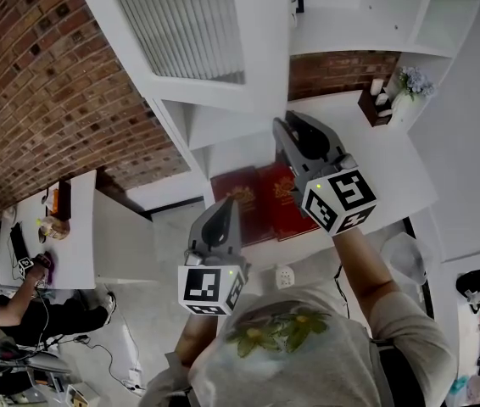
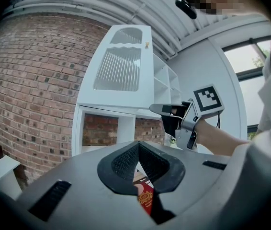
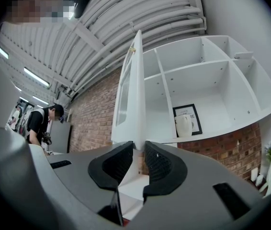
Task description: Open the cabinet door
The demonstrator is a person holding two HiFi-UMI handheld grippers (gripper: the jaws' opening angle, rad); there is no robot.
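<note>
I am holding the right gripper point(image 3: 136, 146) clamped on the lower edge of the white, ribbed-glass cabinet door point(image 3: 132, 97); the left gripper point(image 2: 138, 144) is hovering closed, empty.

The white cabinet door point(image 1: 181, 24), ribbed glass panel in its frame, stands swung open.

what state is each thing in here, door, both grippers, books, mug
cabinet door: open, swung wide
right gripper: jaws shut on the door's lower edge
left gripper: jaws shut, nothing between them
red books: closed, lying flat side by side
white mug: upright
</note>
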